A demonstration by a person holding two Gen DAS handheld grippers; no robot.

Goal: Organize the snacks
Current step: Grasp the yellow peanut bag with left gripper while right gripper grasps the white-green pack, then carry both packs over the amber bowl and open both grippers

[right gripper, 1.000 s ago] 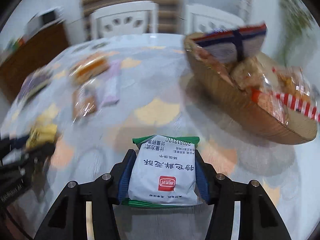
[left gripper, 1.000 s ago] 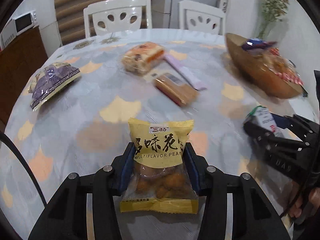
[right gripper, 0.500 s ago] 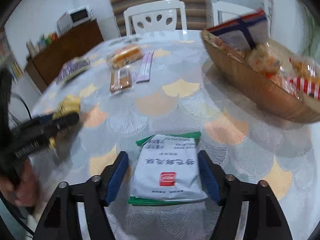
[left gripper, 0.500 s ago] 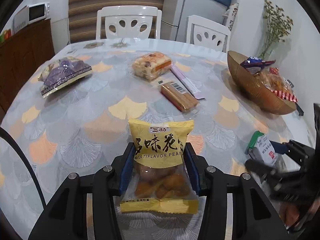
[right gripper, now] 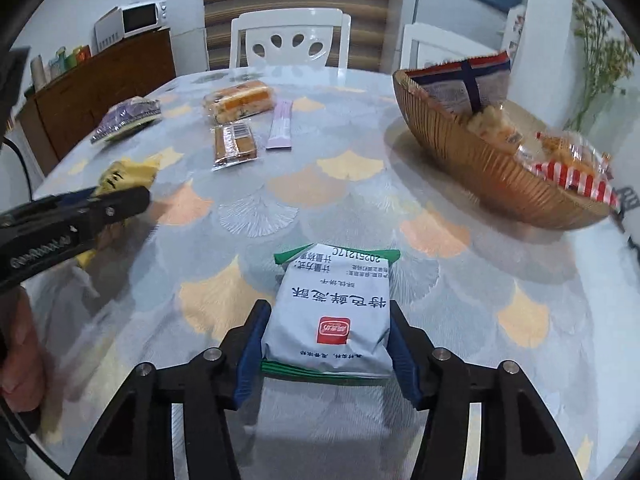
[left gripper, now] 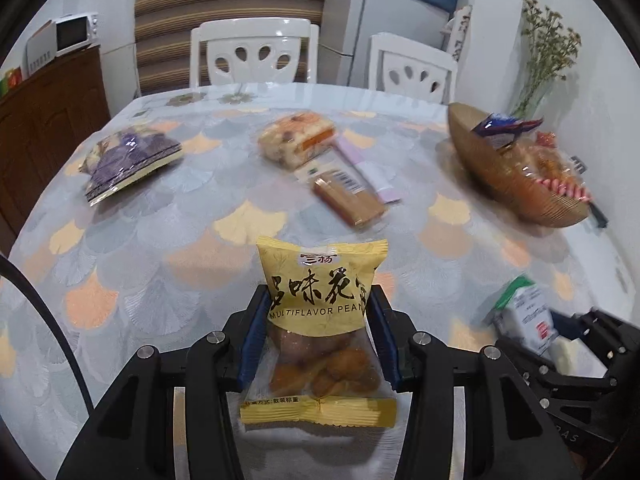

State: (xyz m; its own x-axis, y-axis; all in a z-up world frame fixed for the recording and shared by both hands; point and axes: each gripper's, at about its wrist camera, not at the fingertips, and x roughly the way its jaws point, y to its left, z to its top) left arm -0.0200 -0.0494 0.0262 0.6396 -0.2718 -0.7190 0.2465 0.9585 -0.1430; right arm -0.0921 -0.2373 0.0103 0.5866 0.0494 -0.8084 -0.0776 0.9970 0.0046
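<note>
each gripper's jaws pinch a snack packet.

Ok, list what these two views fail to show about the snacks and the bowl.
- Bowl contents: both views; its near wall hides the lower packets.
- Yellow peanut packet label: left wrist view; the fingers cover its ends.
- White packet front: right wrist view; only one face shows.
- Purple bag print: blurred, too small in both views.

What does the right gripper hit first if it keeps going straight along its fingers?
Likely bare tablecloth. The right gripper, shut on the white snack packet, points down at open table; the wooden bowl sits off to the right. Depth is uncertain.
</note>
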